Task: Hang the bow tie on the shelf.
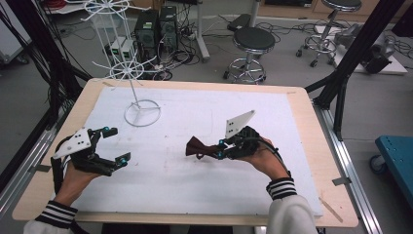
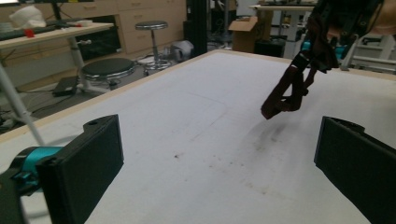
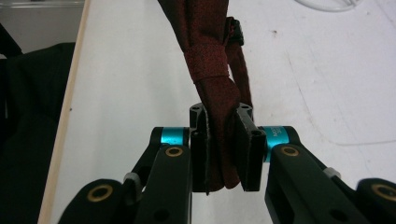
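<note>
- Left gripper: held low over the left part of the white table cover, jaws spread wide with nothing between them. The person's left hand comes in from the near edge, wrist bent so the jaws point toward the middle of the table.
- Wire stand: white, upright, ring base resting on the far-left part of the cover, well apart from both grippers.
- Necktie: dark red patterned cloth, ready-knotted, with a thin neck strap and a small black clasp. It hangs clear of the cover near the table's middle, between the two grippers. Judged light, soft and limp; it will droop and swing rather than hold a shape. The knot is the firmest, thickest place to grasp; the strap looks thin and apt to slip.
- Right gripper: clamped tight on the cloth of the necktie just below the knot, the fabric bunched between the pads. The right hand is raised off the table, palm side turned in, jaws pointing left toward the other gripper.
- Table: wooden edge visible at the right, bare.
</note>
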{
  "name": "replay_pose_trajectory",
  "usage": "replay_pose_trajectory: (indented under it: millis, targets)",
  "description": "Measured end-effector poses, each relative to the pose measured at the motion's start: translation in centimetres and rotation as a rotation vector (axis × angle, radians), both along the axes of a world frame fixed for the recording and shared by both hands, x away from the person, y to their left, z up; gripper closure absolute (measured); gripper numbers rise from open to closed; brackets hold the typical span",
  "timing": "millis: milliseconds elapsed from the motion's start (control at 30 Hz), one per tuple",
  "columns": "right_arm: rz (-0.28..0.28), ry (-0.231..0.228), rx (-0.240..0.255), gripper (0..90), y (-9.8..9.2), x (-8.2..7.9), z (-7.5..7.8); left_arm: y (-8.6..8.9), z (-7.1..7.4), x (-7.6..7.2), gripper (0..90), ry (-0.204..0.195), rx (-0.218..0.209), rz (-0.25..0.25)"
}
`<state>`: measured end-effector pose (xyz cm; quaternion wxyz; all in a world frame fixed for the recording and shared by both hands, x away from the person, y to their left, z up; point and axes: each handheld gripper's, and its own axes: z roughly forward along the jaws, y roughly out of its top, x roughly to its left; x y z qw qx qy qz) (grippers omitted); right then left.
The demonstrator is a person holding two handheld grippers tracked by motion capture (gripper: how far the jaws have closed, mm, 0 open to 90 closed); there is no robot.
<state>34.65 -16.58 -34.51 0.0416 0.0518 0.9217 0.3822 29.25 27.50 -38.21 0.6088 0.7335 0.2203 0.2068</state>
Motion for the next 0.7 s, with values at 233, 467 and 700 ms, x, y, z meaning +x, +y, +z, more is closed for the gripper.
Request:
replay_pose_trajectory:
  millis: [233, 467, 700]
  targets:
    - [0.005, -0.011, 0.023, 78.7, 1.0, 0.0, 0.7, -1.6, 2.0, 0.7, 1.7, 0.007, 0.032, -0.071]
    - [0.005, -0.016, 0.052, 78.7, 1.8, -0.1, 1.4, -3.6, 3.6, 1.3, 1.7, 0.011, 0.066, -0.14]
    - [0.009, -0.019, 0.063, 78.7, 2.6, -0.1, 1.6, -5.4, 4.6, 1.9, 1.7, 0.023, 0.082, -0.187]
